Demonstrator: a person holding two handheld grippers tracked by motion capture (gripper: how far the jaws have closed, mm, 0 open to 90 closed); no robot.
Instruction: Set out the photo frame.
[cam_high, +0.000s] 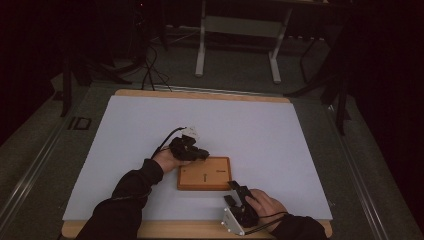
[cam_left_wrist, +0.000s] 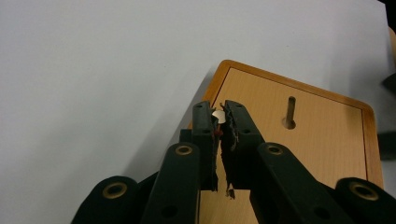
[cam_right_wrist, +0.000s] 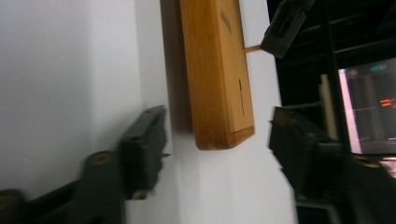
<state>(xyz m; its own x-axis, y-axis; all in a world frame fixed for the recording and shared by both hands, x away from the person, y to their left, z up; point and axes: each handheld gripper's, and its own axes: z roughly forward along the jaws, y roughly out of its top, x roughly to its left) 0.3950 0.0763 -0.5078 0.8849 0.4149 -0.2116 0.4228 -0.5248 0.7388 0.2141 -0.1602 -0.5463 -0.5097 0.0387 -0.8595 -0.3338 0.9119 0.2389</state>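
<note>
- A person sits at a table covered by a white sheet (cam_high: 150, 130), holding a two-jaw gripper in each hand. In the high view a flat wooden box (cam_high: 204, 173) with a coin slot (cam_high: 205, 176) in its top lies a little toward six o'clock from the sheet's middle, its long axis running from nine to three o'clock.
- The left gripper (cam_high: 200, 154) hovers over the box's corner at about ten o'clock. In the left gripper view its jaws are nearly closed on a small silvery disc, seemingly a coin (cam_left_wrist: 218, 116), pinched at the very tips.
- Key relation: in that view the slot (cam_left_wrist: 290, 112) lies toward two o'clock from the coin, well apart from it, and its long axis runs roughly twelve to six. By my judgement the coin's edge must line up with that axis before it can drop in.
- The right gripper (cam_high: 236, 192) sits at the box's corner near five o'clock, closer to the person. In the right gripper view its jaws stand partly open with the box's corner (cam_right_wrist: 224, 135) between them, a gap visible on both sides, so nothing is gripped. That picture is blurred.
- The left hand is the nearer one to the slot; the right looks placed to steady the box.
- The left gripper view shows the coin, too small to make out from above. The right gripper view shows the box's side wall and the other gripper (cam_right_wrist: 285, 25) farther off.
</note>
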